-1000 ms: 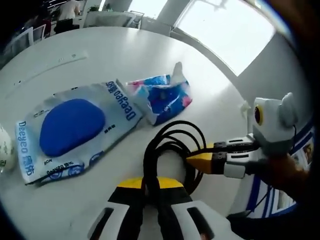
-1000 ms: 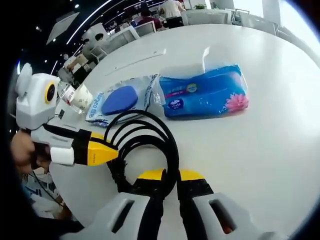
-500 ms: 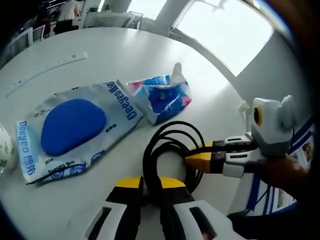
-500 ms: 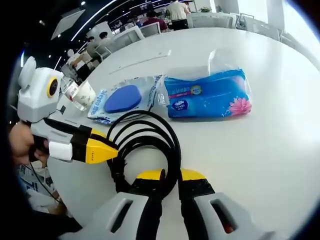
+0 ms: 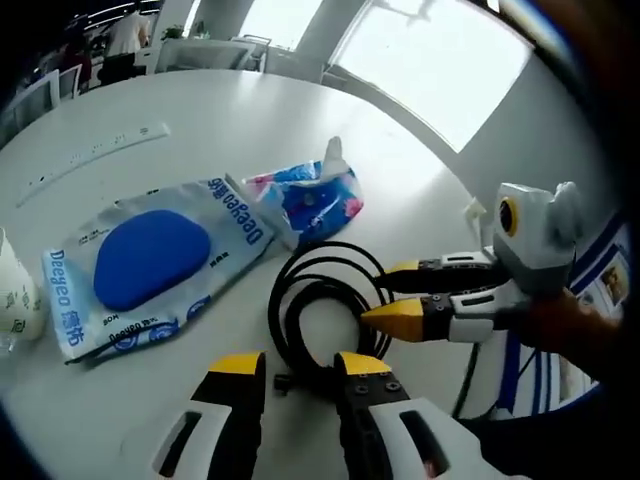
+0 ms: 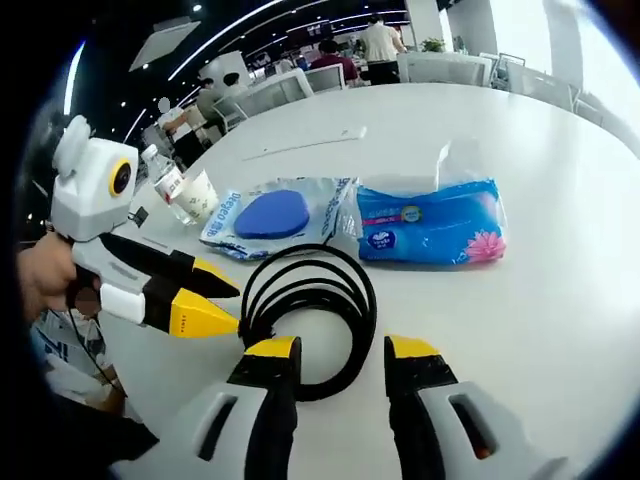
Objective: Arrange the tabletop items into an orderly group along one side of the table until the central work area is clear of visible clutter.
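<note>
A black coiled cable lies flat on the white round table, free of both grippers. My left gripper stands open just short of the coil's near edge. My right gripper comes in from the right, open, its tips at the coil's right side. In the right gripper view the cable lies ahead of my open right gripper, and the left gripper is open at the coil's left. A blue-lidded wet-wipes pack and a blue tissue pack lie beyond.
A paper cup and a small bottle stand near the table's edge beside the wipes. A white power strip lies farther back. People and chairs are in the room beyond the table. A hand holds the left gripper.
Both grippers were shut on the cable coil; now both have opened and let it go, and the coil rests on the table. Both cameras have drawn back a little.
</note>
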Demonstrator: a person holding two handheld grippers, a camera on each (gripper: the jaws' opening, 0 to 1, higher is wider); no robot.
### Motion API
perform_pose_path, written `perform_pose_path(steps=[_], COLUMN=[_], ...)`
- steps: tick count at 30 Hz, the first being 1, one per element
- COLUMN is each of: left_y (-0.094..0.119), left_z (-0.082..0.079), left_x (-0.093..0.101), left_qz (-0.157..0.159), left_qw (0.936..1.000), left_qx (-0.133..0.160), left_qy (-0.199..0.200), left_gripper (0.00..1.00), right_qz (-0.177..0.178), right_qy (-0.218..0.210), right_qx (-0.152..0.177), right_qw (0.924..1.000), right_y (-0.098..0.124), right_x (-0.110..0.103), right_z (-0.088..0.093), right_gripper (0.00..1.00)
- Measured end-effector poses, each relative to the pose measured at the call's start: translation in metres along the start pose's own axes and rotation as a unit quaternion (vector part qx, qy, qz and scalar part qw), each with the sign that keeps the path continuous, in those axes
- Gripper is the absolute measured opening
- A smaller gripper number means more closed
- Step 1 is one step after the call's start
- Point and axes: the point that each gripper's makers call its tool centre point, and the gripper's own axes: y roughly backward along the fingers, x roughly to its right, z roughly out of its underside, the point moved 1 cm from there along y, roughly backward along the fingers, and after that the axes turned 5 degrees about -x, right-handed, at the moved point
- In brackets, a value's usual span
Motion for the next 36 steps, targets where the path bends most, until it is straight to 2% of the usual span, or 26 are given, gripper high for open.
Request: perform_pose_path(steps=[5, 8, 13, 18, 27, 34, 36], left_y=[0.018, 0.03, 0.053, 0.07, 0.105, 0.132, 0.14], left_z=[0.004, 0.006, 0.018, 0.031, 0.055, 0.062, 0.061], left_x=[-0.003, -0.009, -0.021, -0.033, -0.055, -0.07, -0.068], left_qz=[-0.005, -0.012, -0.025, -0.036, -0.064, -0.084, -0.088], left_qw=[0.9996, 0.9987, 0.997, 0.9948, 0.9906, 0.986, 0.9843], left_qx=[0.028, 0.05, 0.074, 0.096, 0.118, 0.141, 0.152], left_qy=[-0.004, -0.004, 0.004, 0.003, 0.029, 0.027, 0.023], left_gripper=[0.33, 0.37, 0.43, 0.44, 0.52, 0.56, 0.59], right_qz=[0.003, 0.0, -0.003, -0.01, -0.016, -0.024, -0.027], right_qy=[0.017, 0.024, 0.038, 0.051, 0.065, 0.064, 0.069], right_qx=[0.01, 0.013, 0.024, 0.03, 0.053, 0.065, 0.065], right_qw=[0.9998, 0.9996, 0.999, 0.9982, 0.9964, 0.9955, 0.9951], right_y=[0.01, 0.013, 0.02, 0.026, 0.041, 0.047, 0.05], right_x=[0.001, 0.001, -0.002, -0.008, -0.01, -0.015, -0.016], right_z=[-0.005, -0.005, -0.007, -0.006, -0.019, -0.018, -0.017], right_gripper=[0.4, 0.48, 0.54, 0.58, 0.68, 0.77, 0.8])
